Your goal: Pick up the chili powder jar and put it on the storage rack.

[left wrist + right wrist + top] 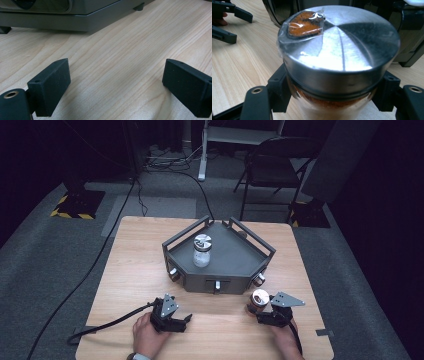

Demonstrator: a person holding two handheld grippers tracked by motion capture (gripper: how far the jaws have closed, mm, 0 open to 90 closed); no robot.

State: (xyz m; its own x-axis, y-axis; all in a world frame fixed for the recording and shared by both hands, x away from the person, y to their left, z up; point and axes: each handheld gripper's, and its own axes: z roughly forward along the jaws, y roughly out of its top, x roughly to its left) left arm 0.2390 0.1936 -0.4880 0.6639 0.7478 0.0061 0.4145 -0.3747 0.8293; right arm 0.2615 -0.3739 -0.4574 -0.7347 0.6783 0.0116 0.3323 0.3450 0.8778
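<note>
My right gripper (260,312) is shut on a glass spice jar (259,298) of orange powder with a shiny metal lid (339,47), at the table's front right just before the rack. Both black pads (279,90) press the jar's neck under the lid. My left gripper (186,320) lies low at the front left, open, with bare wood between its pads (50,86). A second jar (202,251) with white contents and a metal lid stands upright in the dark grey angular rack (235,270) at the table's middle.
The rack has raised rails and round knobs (259,279) along its front. A black cable (107,324) trails left from my left gripper. Beyond the table stand a folding chair (272,167) and floor cables.
</note>
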